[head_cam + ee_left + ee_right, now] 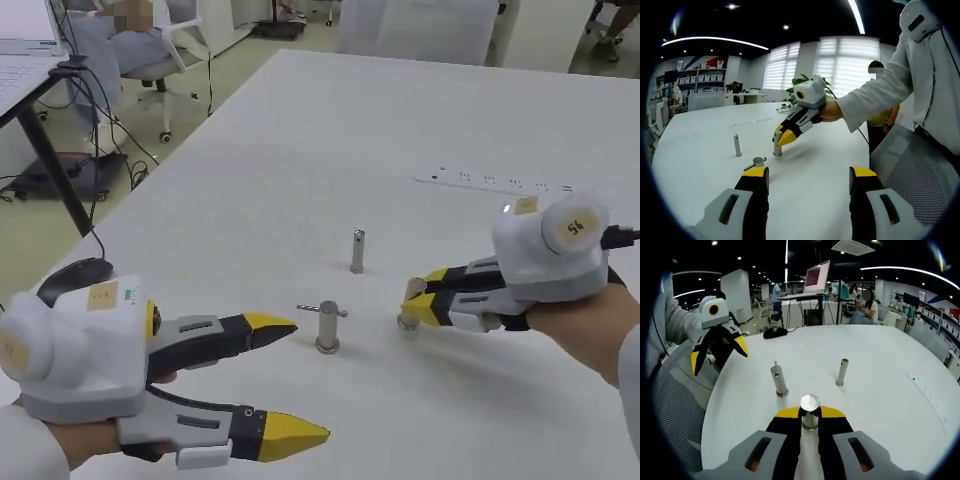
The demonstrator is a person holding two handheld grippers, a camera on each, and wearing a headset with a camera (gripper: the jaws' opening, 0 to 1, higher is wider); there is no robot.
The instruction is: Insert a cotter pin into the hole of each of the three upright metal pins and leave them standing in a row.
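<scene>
Three upright metal pins stand on the white table [300, 150]. The middle pin [327, 327] has a cotter pin [310, 309] through its hole. The far pin [357, 250] stands alone. My right gripper [420, 303] is shut on the third pin [409, 305], seen between its jaws as the pin [810, 411] resting on the table. My left gripper [290, 380] is open with nothing in it, just short of the middle pin [757, 161]. In the left gripper view the right gripper [782, 137] holds its pin [777, 146] beside the far pin [737, 145].
A white power strip [490, 182] lies at the back right of the table. A dark mouse [75, 278] sits at the left edge. Beyond the table are a desk with cables [60, 120] and office chairs [150, 60].
</scene>
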